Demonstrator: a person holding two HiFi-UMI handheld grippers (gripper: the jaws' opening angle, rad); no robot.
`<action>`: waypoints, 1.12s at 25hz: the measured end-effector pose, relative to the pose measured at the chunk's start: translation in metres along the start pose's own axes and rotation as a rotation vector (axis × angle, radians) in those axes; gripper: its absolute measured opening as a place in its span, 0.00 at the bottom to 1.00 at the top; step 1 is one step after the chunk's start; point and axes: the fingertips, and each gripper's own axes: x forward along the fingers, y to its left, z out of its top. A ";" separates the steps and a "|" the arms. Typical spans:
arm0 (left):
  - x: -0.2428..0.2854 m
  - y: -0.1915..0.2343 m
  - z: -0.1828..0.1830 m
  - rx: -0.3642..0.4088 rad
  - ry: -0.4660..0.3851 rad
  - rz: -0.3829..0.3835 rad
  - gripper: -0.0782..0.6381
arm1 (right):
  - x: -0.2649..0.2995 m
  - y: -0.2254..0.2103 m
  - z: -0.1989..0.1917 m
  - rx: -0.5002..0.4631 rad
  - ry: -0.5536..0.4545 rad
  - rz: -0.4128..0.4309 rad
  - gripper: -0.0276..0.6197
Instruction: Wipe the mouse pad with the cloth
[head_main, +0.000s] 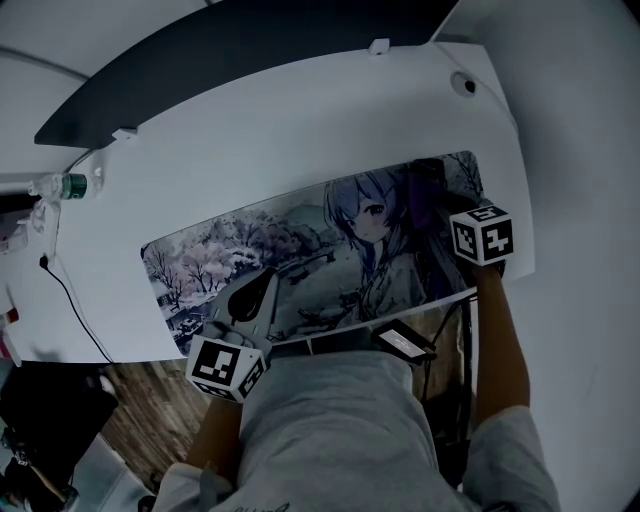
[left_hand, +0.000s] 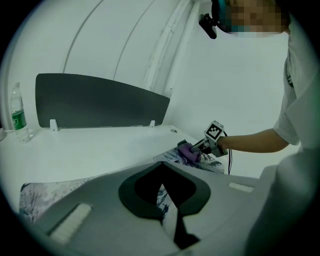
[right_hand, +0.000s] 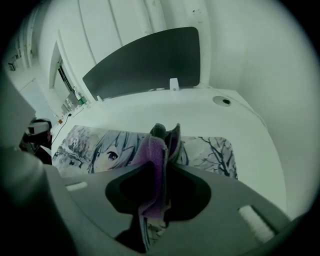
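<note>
Two grippers here. The right gripper (right_hand: 162, 150) is clamped tight on the purple cloth (right_hand: 151, 170), down at the right end of the anime mouse pad (right_hand: 85, 142), upper right in the head view. The left gripper (left_hand: 167, 215) has its jaws together on nothing, over the pad's near edge, lower left. White desk (head_main: 250, 120) underneath.
</note>
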 end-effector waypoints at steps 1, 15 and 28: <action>0.001 -0.001 0.000 0.001 0.003 0.000 0.14 | -0.002 -0.008 -0.001 0.006 0.001 -0.011 0.18; 0.000 -0.004 0.006 -0.015 0.011 0.007 0.14 | -0.023 -0.075 -0.008 0.078 -0.013 -0.109 0.18; -0.043 0.025 -0.002 -0.057 -0.025 0.045 0.14 | -0.032 0.033 0.028 0.094 -0.131 0.016 0.18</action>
